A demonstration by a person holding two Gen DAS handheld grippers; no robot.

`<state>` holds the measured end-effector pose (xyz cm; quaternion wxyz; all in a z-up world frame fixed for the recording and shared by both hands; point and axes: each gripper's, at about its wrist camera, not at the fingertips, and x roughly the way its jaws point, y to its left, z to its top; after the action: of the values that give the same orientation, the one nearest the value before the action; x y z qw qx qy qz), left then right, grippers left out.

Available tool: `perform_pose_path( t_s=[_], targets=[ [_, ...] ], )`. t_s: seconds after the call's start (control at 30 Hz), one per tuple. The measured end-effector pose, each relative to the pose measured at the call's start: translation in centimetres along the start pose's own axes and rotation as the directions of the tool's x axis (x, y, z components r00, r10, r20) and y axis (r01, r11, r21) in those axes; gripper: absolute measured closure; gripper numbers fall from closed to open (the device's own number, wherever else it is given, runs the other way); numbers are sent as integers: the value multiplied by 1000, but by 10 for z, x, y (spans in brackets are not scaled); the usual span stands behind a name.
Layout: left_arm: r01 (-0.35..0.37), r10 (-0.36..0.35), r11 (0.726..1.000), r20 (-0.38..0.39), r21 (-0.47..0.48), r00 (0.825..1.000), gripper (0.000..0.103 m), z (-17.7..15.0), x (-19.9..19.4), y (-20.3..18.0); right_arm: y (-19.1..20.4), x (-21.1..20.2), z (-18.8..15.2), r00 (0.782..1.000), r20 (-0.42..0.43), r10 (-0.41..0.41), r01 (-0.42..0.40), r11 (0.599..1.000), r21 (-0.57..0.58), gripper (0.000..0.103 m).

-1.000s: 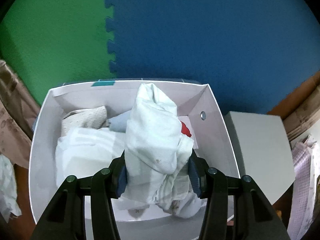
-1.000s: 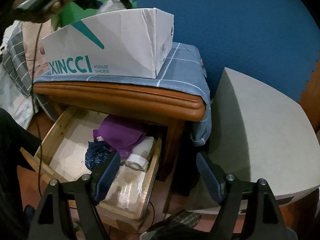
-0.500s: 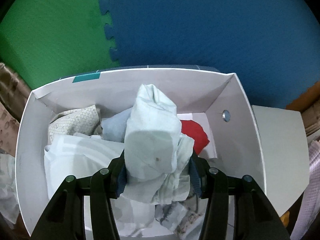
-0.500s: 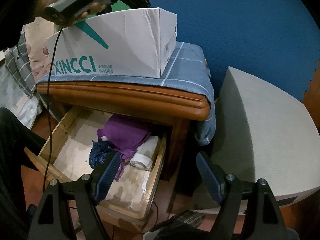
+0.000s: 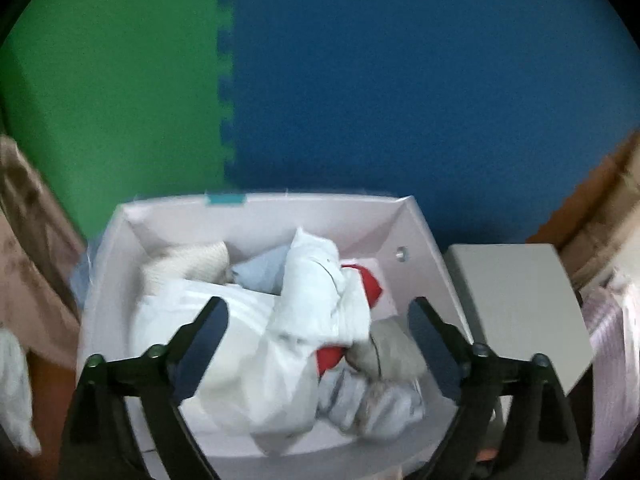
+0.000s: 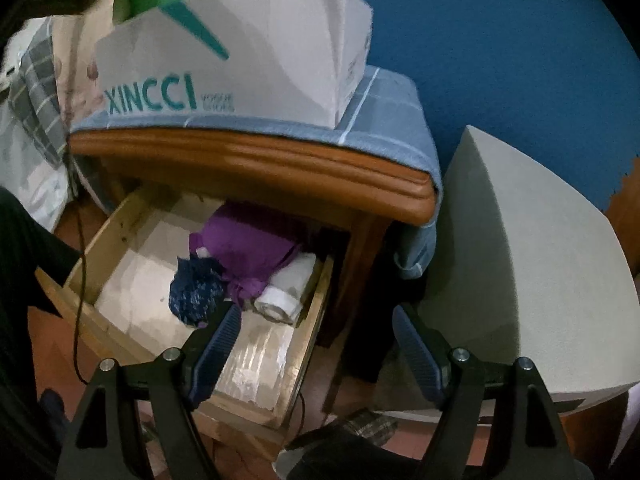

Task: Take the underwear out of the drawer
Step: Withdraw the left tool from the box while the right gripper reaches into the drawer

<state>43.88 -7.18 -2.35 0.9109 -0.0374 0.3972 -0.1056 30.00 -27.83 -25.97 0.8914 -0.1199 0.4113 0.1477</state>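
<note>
In the left wrist view my left gripper (image 5: 318, 310) hangs over a white shoe box (image 5: 256, 210); its jaws are opening and the white underwear bundle (image 5: 308, 312) lies loose between them, on top of other white, grey and red garments. No pad presses on it. In the right wrist view my right gripper (image 6: 316, 320) stands open with nothing between its fingers, above the front right corner of the pulled-out wooden drawer (image 6: 304, 344). In the drawer lie a purple garment (image 6: 244, 244), a dark blue patterned one (image 6: 196, 292) and a white roll (image 6: 284, 294).
The box (image 6: 248, 52) stands on a blue checked cloth (image 6: 384, 120) over the wooden nightstand (image 6: 256, 164). A grey block (image 6: 528, 272) sits to the right. A green and blue foam wall (image 5: 360, 80) is behind. A dark-clothed leg and a cable (image 6: 78, 280) hang left of the drawer.
My left gripper has spread its jaws and let the white bundle drop into the box, then pulled back and up. The right gripper has stayed over the drawer.
</note>
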Motion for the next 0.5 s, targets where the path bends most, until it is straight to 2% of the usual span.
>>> perform_pose_path(
  t_s=[0.1,0.17,0.27,0.4,0.5],
  targets=[
    [25,-34,997,111,76,993,1,-28,-50,8,10,6,0,1000,-23,2,-4,999,-47,23],
    [62,-83,991,176,118,981,1,-52,-85,28,17,9,0,999,-41,19,-22,997,-73,23],
    [54,-84,990,247,129,965,1,-83,-111,59,24,13,2,996,-65,58,-63,995,-81,23],
    [11,-44,995,347,98,937,1,-129,-130,109,36,31,11,977,-127,169,-168,986,22,23],
    [-44,18,997,384,59,923,1,-146,-121,137,59,51,15,963,-178,202,-198,979,41,22]
  ],
)
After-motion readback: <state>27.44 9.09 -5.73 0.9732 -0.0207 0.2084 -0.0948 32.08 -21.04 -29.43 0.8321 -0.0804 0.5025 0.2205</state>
